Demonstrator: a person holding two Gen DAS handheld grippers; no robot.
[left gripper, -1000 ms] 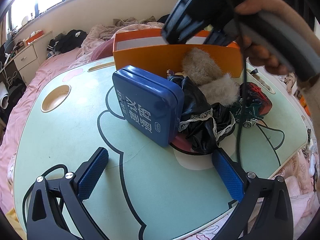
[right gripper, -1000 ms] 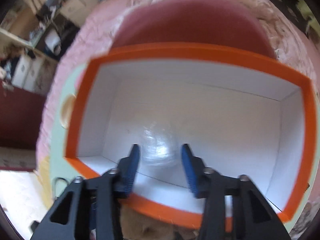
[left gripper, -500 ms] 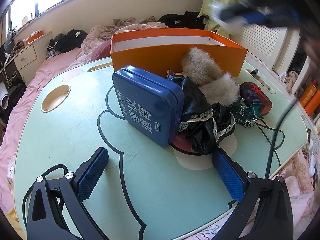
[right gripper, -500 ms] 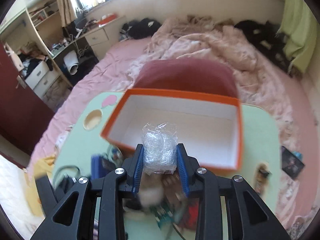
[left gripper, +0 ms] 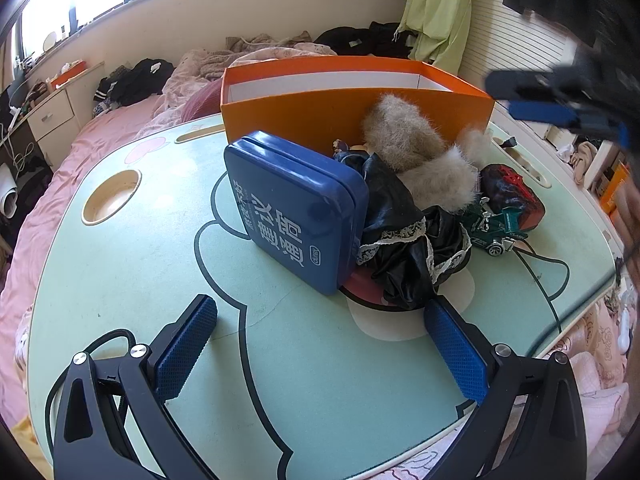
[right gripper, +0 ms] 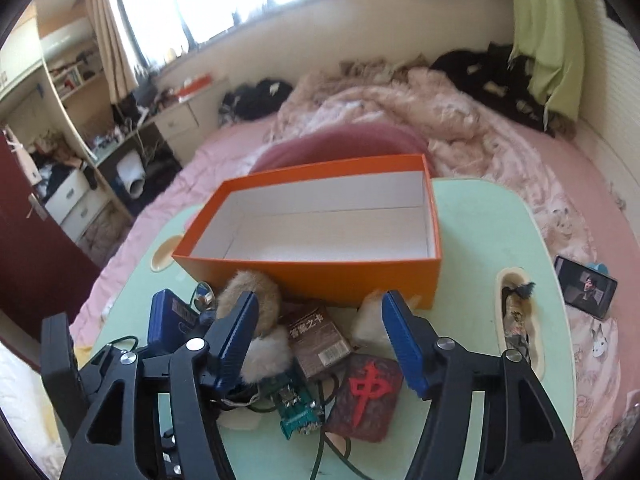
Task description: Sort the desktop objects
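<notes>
In the left wrist view the right gripper (left gripper: 560,104) is a motion-blurred smear cut by the right edge, and the orange box (left gripper: 340,116) hides its own floor.

The left hand-held gripper (left gripper: 320,344) sits low by the near edge of the desk (left gripper: 120,280), wide apart and empty. The right hand-held gripper (right gripper: 320,340) is opening, nothing between its fingers.

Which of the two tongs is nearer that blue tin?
Left. The left tongs sit low on the table just before the blue tin; the right tongs hang raised, beyond the clutter.
</notes>
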